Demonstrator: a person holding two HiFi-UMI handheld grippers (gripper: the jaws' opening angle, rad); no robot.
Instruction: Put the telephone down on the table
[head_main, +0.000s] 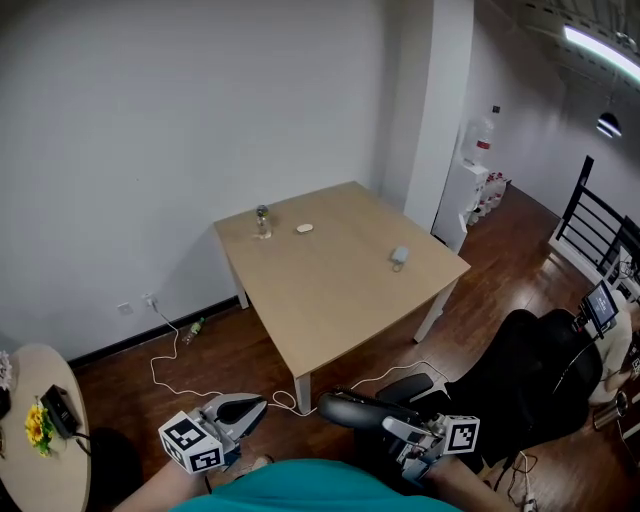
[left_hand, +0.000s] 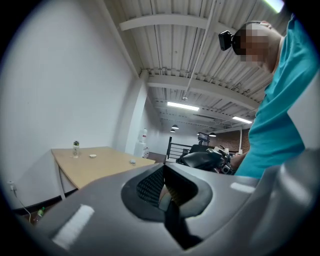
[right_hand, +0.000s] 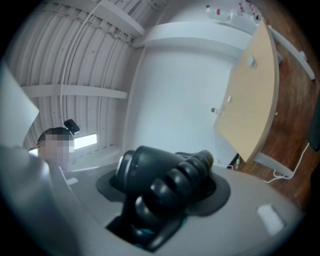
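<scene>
Right gripper clamps the telephone, its length pointing leftward

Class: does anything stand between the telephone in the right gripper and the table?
Nothing visible does. The telephone in the right gripper faces the bare near corner of the table; only floor with a white cable lies between. The black chair stands aside.
</scene>
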